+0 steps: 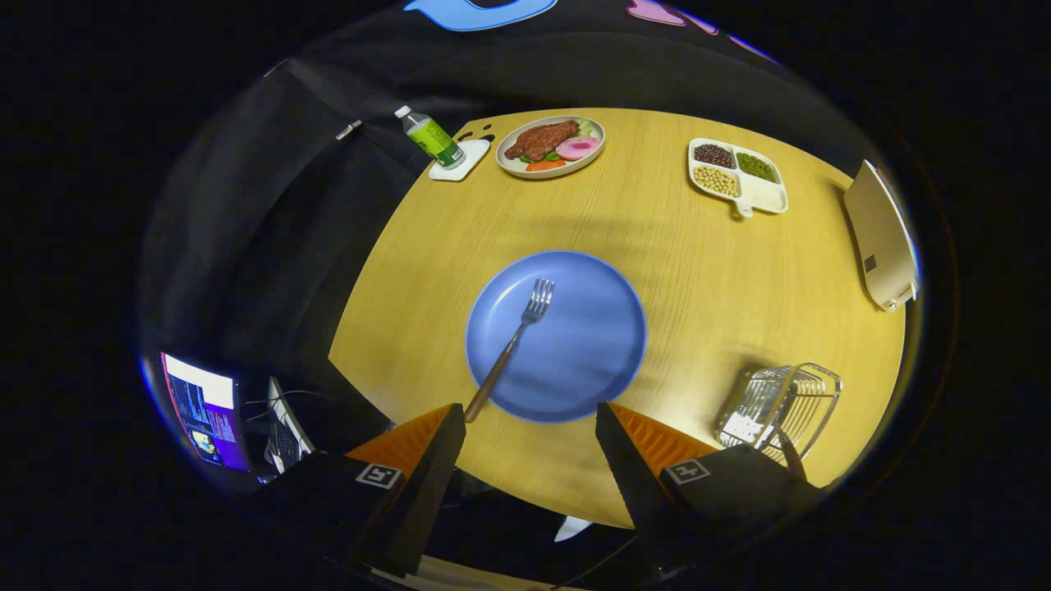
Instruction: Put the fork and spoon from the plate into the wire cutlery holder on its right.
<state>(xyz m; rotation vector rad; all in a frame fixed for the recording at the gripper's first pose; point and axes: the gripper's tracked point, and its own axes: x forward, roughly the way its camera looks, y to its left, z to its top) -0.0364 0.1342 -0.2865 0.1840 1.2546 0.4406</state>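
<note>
The tongs (530, 427) are hovering released, holding nothing, above the near edge of the plate (591, 345). The fork (513, 341) is lying on the plate's left half, tines pointing far, handle overhanging the near rim just ahead of the left finger. The holder (776, 406) is standing on the counter (706, 271) to the right; a dark handle is apparently leaning in it, probably the spoon. Judged status: spoon likely done, fork remaining.

Fisheye camera riding on the gripper (530, 427), high above a round table (410, 312), tilted down and forward along its spread, empty fingers. Plate (591, 345) sits just ahead; holder (776, 406) at 4 o'clock; food dishes far at 12.
</note>
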